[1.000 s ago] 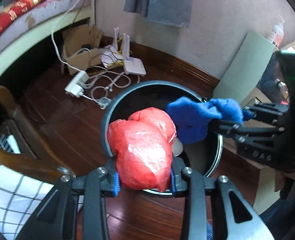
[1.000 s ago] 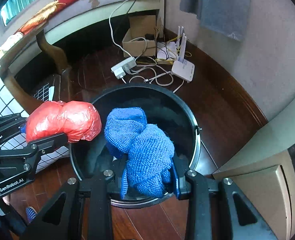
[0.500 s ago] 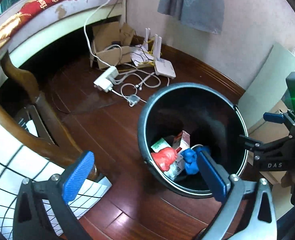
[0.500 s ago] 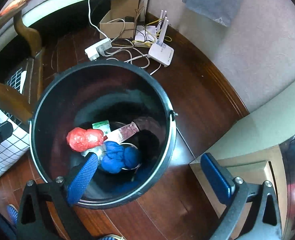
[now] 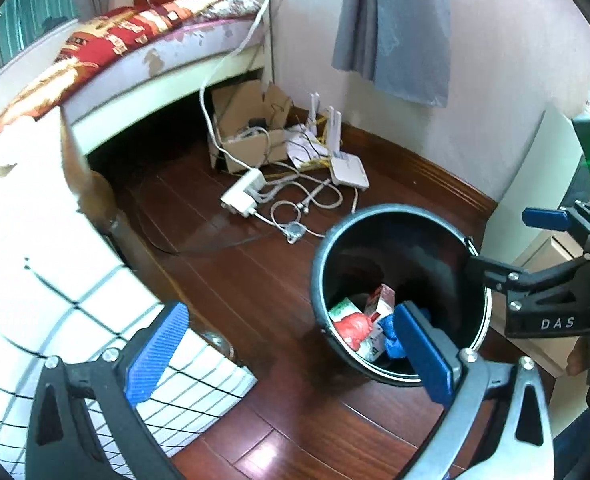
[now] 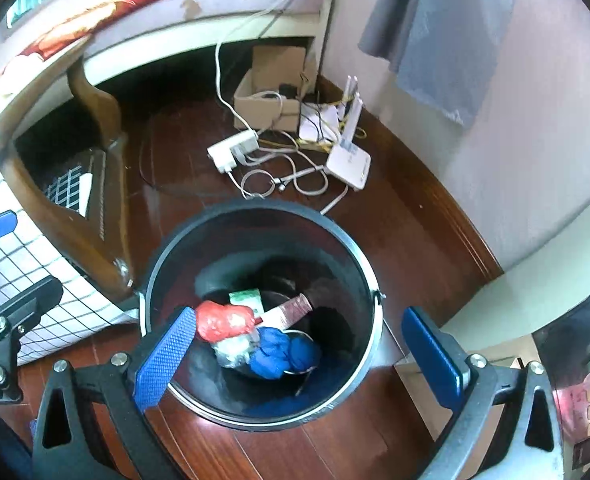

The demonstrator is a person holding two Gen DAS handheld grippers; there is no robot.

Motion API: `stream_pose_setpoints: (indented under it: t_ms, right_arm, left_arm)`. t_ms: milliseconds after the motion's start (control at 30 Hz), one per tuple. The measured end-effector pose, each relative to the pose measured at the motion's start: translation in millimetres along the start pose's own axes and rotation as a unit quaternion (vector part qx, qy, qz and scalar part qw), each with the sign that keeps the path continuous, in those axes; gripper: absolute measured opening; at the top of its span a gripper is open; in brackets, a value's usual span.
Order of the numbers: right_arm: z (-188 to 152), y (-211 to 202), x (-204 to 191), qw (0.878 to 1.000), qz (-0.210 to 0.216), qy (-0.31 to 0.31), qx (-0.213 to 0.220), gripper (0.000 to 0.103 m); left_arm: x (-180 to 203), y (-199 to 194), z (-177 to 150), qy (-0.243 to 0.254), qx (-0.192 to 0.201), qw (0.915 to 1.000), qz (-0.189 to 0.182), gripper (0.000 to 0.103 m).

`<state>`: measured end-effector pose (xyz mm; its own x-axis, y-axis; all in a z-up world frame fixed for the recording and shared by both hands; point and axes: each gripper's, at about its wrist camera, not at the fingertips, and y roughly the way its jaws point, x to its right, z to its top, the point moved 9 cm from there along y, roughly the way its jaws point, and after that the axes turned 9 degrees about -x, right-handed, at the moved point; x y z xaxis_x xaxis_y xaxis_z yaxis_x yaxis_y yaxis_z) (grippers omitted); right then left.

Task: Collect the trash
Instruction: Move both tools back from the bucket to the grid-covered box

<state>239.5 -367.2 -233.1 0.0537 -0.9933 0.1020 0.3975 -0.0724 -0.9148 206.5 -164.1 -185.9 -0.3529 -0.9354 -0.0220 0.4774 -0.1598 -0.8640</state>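
Trash sits inside the black bin (image 6: 351, 264).
Red bag (image 6: 223, 320) and blue cloth (image 6: 283, 354) lie at the bottom, perhaps touching; left gripper (image 5: 291, 354) and right gripper (image 6: 299, 354), jaws spread, hold nothing.

Dark wooden floor (image 6: 407, 208) running to a pale wall. White router (image 6: 349, 166) lying flat on the boards, antennas pointing up, just beside an open cardboard box (image 6: 269, 106) sitting under the bed edge. White power strip (image 6: 231, 150) lying near the box, grey cables (image 6: 279, 182) looping between strip and router. Grey cloth (image 5: 395, 32) hanging against the wall. Red patterned bedding (image 5: 107, 40) covering the mattress. White checked sheet (image 5: 95, 320) draping over a carved wooden frame (image 6: 91, 216).
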Motion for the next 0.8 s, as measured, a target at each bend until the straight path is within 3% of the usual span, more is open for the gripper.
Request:
stream_pose_setpoints:
  t_ms: [467, 800]
  right_arm:
    - [42, -82, -40, 0.994, 0.022, -0.018, 0.109, 0.103]
    - [65, -103, -96, 0.987, 0.053, -0.051, 0.144, 0.103]
  left_arm:
    - [-46, -79, 19, -0.031, 0.08, 0.9953, 0.045, 0.103]
    - [-92, -117, 16, -0.056, 0.115, 0.9885, 0.081, 0.103]
